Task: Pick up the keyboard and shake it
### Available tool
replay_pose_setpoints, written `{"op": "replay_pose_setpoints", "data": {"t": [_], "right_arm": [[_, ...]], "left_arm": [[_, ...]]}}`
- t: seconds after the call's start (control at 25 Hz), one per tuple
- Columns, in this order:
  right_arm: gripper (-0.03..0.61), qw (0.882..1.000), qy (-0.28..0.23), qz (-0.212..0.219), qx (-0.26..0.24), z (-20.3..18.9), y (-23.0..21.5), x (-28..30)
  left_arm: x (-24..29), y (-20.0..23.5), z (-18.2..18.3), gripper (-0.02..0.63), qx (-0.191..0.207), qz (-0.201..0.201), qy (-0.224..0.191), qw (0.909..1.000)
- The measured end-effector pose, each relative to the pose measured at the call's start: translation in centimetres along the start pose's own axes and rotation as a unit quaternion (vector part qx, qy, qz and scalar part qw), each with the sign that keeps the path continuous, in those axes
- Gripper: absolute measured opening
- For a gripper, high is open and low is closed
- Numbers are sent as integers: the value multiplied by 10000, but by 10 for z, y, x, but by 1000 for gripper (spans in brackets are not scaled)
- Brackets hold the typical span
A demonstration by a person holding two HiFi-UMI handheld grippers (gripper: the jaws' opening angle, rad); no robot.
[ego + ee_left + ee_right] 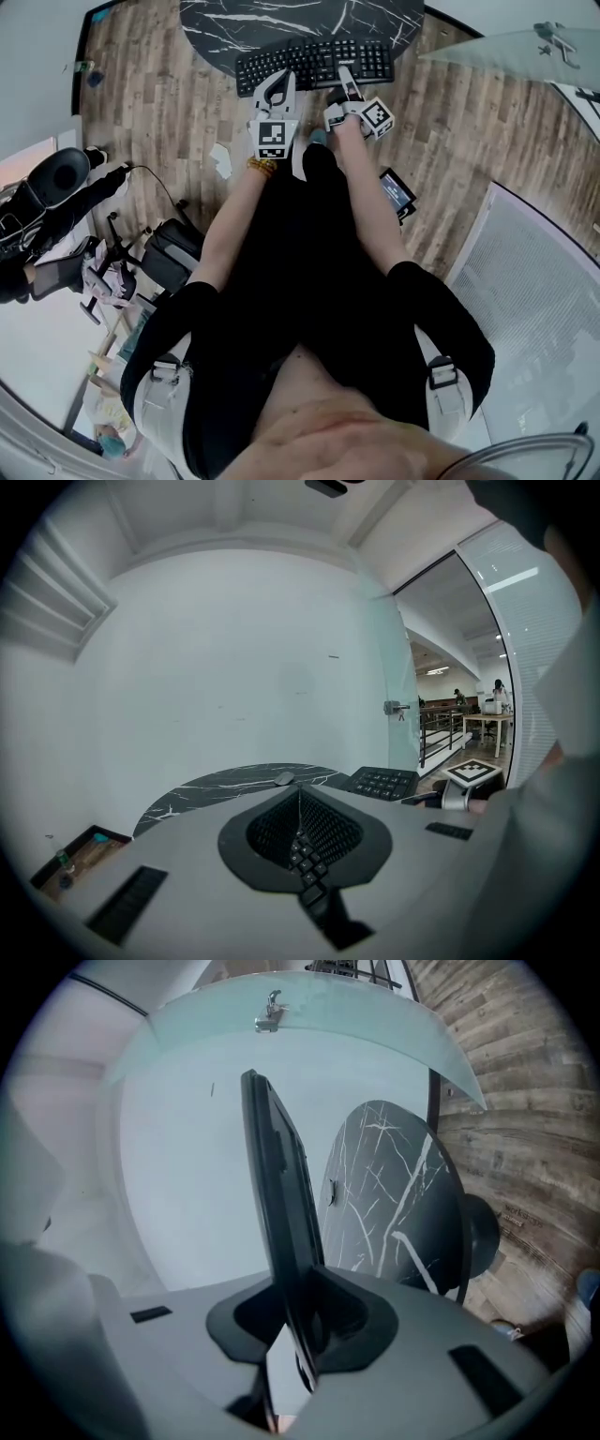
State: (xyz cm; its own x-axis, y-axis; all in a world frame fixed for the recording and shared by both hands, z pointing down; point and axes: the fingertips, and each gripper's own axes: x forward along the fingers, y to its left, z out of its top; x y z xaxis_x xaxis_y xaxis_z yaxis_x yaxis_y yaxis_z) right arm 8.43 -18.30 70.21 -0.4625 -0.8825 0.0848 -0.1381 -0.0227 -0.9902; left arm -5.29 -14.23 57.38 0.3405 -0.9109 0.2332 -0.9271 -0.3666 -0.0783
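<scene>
While both tongs grip it, the black keyboard [314, 64] hangs over the near edge of the round, black, white-veined table [300, 19], its length running left to right across the head view. Far left on the wooden floor [159, 112] stands dark gear on stands [56, 187], well apart from the table. The left gripper [275, 92] has its jaws pressed together on the keyboard's near left edge; in the left gripper view a row of keys [305, 855] sits pinched between them. The right gripper [345, 86] is clamped on the near edge further right, and in its own view the keyboard [277, 1185] stands edge-on between the jaws, with pale wall showing between it and the tabletop [384, 1194]. Right of the person's legs, a dark device with a lit screen [398, 192] lies on the floor.
</scene>
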Motion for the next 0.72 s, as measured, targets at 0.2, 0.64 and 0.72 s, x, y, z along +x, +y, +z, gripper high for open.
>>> {"op": "replay_pose_setpoints", "data": {"t": [0.2,0.64,0.72], "right_arm": [[77,9998,43,186,9,5,18,2],[77,9912,-222,1306,18,36,123,23],[76,9884,-286,1490,0,42,142,26]], "left_arm": [[-2,6,9,14,45,74,-107,9999],[-9,26,80,15,249,335,-879,9953],[-7,30,93,14,319,378,-1005,9937]]}}
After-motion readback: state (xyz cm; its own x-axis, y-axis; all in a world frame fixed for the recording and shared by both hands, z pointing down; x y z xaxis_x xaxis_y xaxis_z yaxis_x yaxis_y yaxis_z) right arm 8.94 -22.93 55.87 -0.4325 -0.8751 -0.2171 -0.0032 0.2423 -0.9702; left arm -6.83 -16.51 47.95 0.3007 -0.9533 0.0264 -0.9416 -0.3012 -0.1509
